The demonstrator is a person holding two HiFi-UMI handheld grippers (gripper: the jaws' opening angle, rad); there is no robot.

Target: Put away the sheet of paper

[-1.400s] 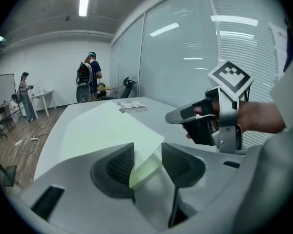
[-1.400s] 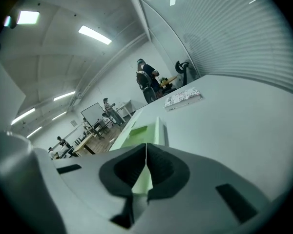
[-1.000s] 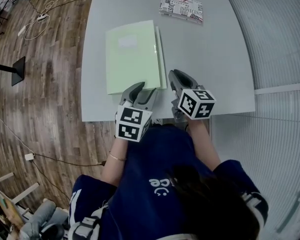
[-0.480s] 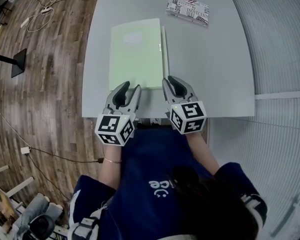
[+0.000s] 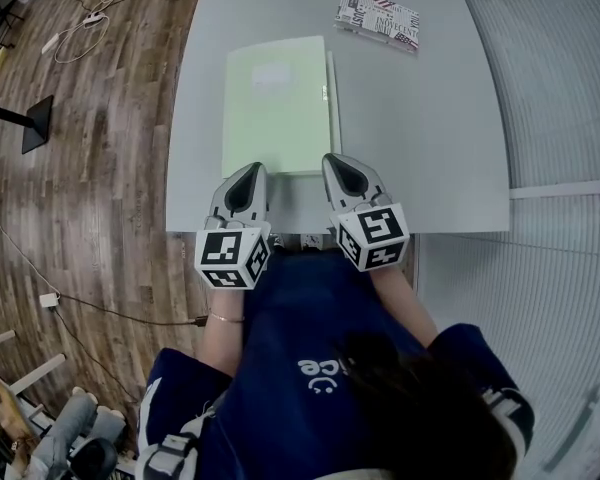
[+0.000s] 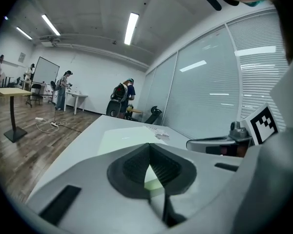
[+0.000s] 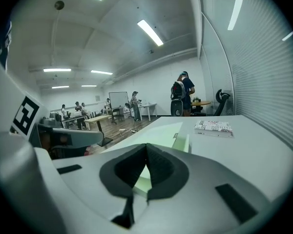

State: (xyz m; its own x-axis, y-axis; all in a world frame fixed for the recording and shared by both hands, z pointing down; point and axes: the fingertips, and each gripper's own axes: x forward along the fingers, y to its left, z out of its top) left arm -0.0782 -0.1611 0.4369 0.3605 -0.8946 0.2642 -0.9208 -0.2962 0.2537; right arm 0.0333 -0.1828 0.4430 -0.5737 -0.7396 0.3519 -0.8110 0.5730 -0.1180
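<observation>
Head view looks steeply down on a pale grey table (image 5: 430,118) with rounded corners. It stands on a wooden floor (image 5: 100,168) where a white cable (image 5: 78,30) and a black stand base (image 5: 35,133) lie off to the left. A wall of glass with blinds (image 5: 560,78) runs along the right. A book with a printed black, white and red cover (image 5: 378,18) lies near the table's far edge, well apart from everything else. The two gripper views show a long, bright room beyond the table, with strip lights overhead, other desks, a whiteboard (image 6: 46,72) and several people standing far off (image 6: 123,97). A light green folder (image 5: 275,108) lies flat in the middle of the table, its long sides running away from the person. A thin pale edge, the sheet of paper (image 5: 331,103), shows along the folder's right side. The left gripper (image 5: 248,170) sits over the table's near edge with its tip at the folder's near left corner. The right gripper (image 5: 338,160) sits just beside the near right corner, close to the near end of the sheet. Whether either tip touches the folder cannot be told. Both pairs of jaws have just been closing and now meet at the tips with nothing caught between them. In each gripper view the green folder shows only beyond the small gap behind the pads (image 6: 162,168) (image 7: 157,168).
</observation>
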